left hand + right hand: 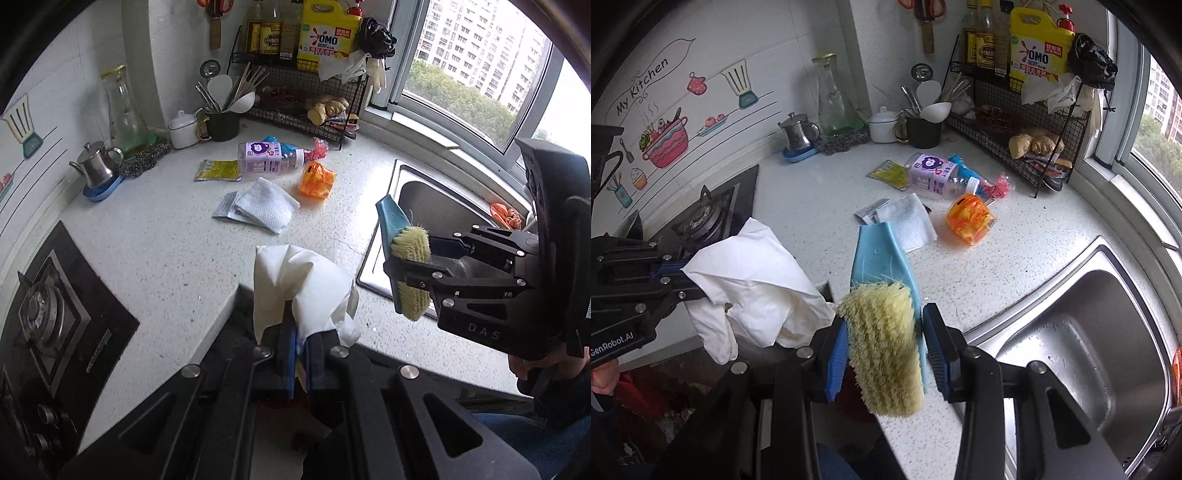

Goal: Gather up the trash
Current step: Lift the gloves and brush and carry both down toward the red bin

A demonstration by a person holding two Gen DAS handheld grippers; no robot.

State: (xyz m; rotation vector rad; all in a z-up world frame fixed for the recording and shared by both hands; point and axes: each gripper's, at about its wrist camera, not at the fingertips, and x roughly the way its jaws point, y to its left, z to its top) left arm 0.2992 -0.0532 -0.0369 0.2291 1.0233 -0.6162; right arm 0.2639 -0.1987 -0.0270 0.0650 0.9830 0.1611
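Note:
My left gripper point(301, 354) is shut on a crumpled white paper tissue point(295, 288) and holds it above the counter's front edge; the tissue also shows in the right wrist view point(757, 288). My right gripper point(886, 350) is shut on a blue-handled scrub brush point(886, 332) with yellow bristles, seen from the left wrist view point(406, 266) over the sink's left rim. More trash lies on the counter: a folded white paper towel point(267, 205), an orange wrapper point(317, 181), a purple-labelled plastic bottle point(269, 157), a yellow sachet point(218, 170) and a pink wrapper point(320, 148).
A steel sink point(1082, 350) lies to the right. A gas hob point(51, 314) lies to the left. At the back stand a wire rack point(306, 103) with bottles and ginger, a utensil cup point(221, 123), a white pot point(183, 129), a glass carafe point(123, 110) and a steel teapot point(98, 166).

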